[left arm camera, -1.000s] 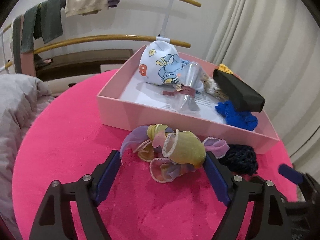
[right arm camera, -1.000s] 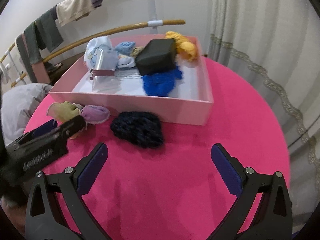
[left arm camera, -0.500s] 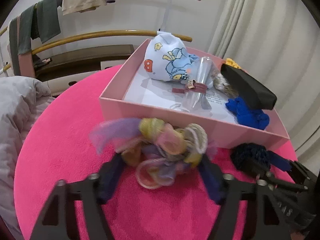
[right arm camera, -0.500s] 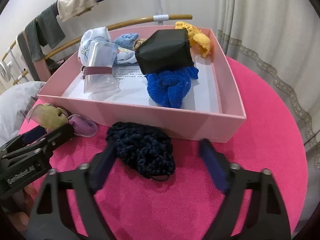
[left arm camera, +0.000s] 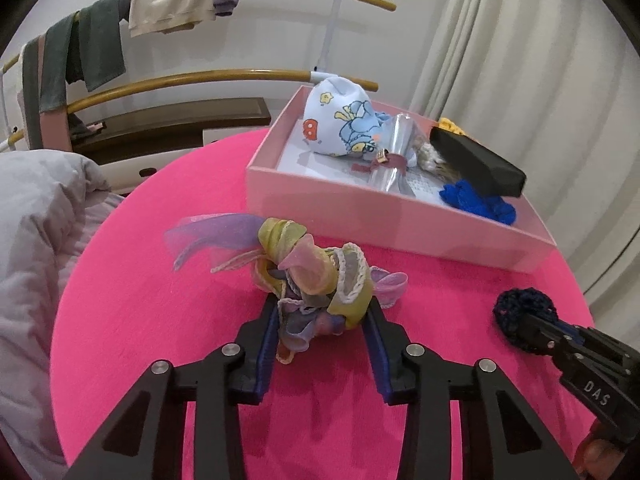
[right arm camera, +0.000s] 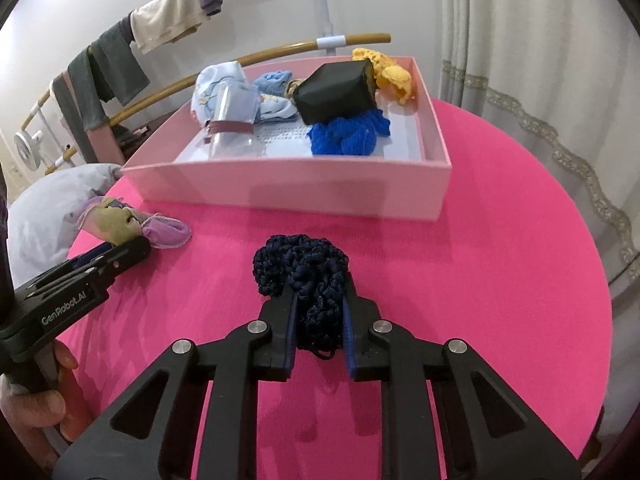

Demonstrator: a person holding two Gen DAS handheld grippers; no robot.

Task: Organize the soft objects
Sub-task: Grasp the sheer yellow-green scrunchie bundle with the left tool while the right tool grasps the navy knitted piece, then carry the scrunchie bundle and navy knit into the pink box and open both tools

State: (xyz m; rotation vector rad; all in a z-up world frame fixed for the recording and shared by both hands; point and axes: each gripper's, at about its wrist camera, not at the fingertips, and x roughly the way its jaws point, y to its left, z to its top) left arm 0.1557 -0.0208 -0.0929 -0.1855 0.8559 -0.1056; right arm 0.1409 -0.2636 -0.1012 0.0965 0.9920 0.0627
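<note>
My left gripper (left arm camera: 322, 312) is shut on a pastel yellow, pink and purple ruffled scrunchie (left arm camera: 304, 272) over the pink tablecloth; it also shows in the right wrist view (right arm camera: 116, 226). My right gripper (right arm camera: 318, 300) is shut on a dark navy crocheted scrunchie (right arm camera: 306, 270), seen in the left wrist view (left arm camera: 524, 310) too. A pink box (right arm camera: 304, 196) behind them holds a blue knitted piece (right arm camera: 348, 134), a yellow knitted piece (right arm camera: 394, 74), a cartoon-print cloth (left arm camera: 340, 124), a black pouch (right arm camera: 338, 92) and a clear wrapped roll (right arm camera: 232, 124).
The round table (right arm camera: 500, 260) is covered in pink cloth and drops off at right near the curtains (right arm camera: 540, 40). A wooden rail rack with hanging clothes (left arm camera: 96, 40) stands behind. A grey duvet (left arm camera: 36, 240) lies at left.
Both grippers moved forward and closed: the left onto the pastel scrunchie, the right onto the navy scrunchie. Both were open a second ago.
</note>
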